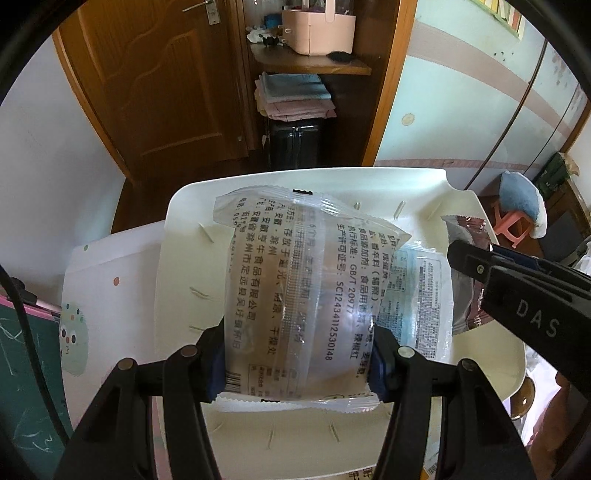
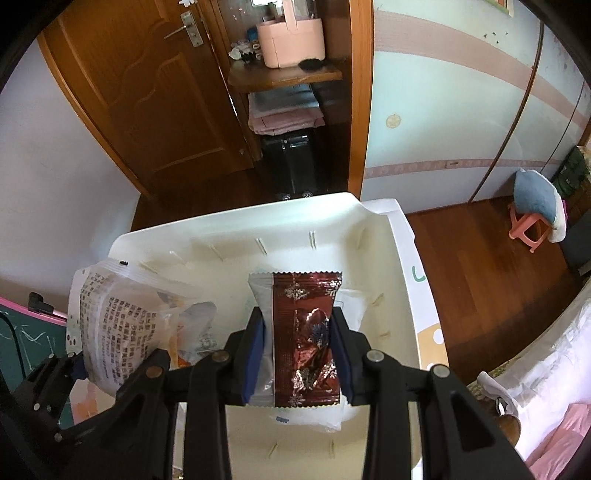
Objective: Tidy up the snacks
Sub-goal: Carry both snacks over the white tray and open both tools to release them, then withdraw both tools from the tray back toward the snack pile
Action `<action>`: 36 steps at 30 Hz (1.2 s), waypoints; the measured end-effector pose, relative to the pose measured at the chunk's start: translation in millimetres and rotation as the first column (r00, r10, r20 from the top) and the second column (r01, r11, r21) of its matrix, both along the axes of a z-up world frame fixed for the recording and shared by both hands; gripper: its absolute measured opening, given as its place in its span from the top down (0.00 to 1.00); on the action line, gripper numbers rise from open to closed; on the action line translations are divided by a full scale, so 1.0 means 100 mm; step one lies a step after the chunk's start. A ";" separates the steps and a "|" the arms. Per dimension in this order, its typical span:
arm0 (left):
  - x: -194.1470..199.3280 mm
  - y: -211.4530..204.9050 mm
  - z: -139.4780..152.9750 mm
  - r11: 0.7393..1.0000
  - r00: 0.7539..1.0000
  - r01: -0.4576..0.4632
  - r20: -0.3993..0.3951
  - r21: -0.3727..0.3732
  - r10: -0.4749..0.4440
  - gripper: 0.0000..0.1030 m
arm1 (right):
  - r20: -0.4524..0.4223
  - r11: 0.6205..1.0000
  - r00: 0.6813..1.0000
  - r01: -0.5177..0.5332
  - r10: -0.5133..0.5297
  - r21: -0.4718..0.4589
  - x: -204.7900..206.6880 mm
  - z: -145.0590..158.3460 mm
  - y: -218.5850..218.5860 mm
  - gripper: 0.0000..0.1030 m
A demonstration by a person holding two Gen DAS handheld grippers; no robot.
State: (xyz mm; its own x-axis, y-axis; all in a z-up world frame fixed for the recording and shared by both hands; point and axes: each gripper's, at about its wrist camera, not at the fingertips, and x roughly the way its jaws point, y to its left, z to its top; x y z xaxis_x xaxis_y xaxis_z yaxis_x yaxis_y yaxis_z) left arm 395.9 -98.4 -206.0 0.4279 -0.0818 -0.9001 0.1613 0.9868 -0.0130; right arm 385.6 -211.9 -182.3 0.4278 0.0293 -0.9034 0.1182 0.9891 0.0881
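- Clamped in the left gripper [image 1: 299,363], low centre of the left wrist view: clear snack packet [image 1: 295,291], squeezed at both sides by the blue pads, black Chinese print facing up; readable "GB/T 20977" and "SC12434112530148"; barcode at its lower left corner
- Held above the white bin [image 1: 177,280] that fills mid frame; seen again at left of the right wrist view [image 2: 110,332], tilted, nipped at its lower edge
- Pinched in the right gripper [image 2: 299,354], centre of the right wrist view: dark red foil packet [image 2: 306,332] with silver snowflake marks and a grey strip down its left side; no writing legible on it
- Reaching in from the right edge of the left wrist view, same gripper body lettered "D A S" [image 1: 532,314], fingers pointing up-left with the red packet [image 1: 469,295] just behind
- Lying inside the bin under both held packets: pale blue-and-white packet [image 1: 417,295], print too small to read; edge showing below the red packet [image 2: 306,421]
- Beneath the bin, a table cover [image 1: 99,295] with coloured dots and a cartoon face, left of frame
- Upper centre: pink box [image 1: 317,33] on a wooden shelf, folded cloths [image 1: 291,96] below
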 end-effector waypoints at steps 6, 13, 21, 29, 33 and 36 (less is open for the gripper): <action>0.03 -0.02 -0.08 0.999 1.000 -0.003 0.005 0.035 0.003 0.30 | -0.030 1.000 1.000 0.001 -0.001 0.019 0.06 -0.09 0.01 0.66; -0.01 0.01 0.01 1.000 0.999 -0.006 0.050 0.012 0.006 0.04 | -0.015 0.999 1.000 -0.009 0.010 0.045 0.06 -0.13 -0.01 0.53; -0.03 0.08 0.08 1.000 0.998 -0.031 0.048 -0.001 0.031 0.04 | 0.039 0.999 0.999 -0.013 0.011 0.051 0.01 -0.05 -0.01 0.38; -0.13 0.10 0.18 0.999 0.997 -0.033 0.070 0.007 0.032 0.04 | 0.063 0.999 0.998 -0.023 0.021 0.044 -0.02 0.04 0.01 0.36; -0.17 0.12 0.22 0.999 0.997 -0.036 0.072 0.002 0.036 0.04 | 0.062 0.998 0.998 -0.026 0.023 0.049 -0.07 0.07 0.01 0.36; -0.22 0.14 0.22 0.999 0.997 -0.041 0.067 0.001 0.041 0.04 | 0.052 0.998 0.998 -0.023 0.020 0.055 -0.10 0.08 0.00 0.36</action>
State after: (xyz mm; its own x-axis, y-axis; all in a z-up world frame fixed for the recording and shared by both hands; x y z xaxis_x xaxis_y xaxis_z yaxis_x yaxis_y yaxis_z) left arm 374.2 -84.5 -184.2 0.4902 -0.0606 -0.8695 0.1213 0.9926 -0.0008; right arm 375.3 -211.7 -174.7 0.4728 0.0889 -0.8767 0.0907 0.9847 0.1488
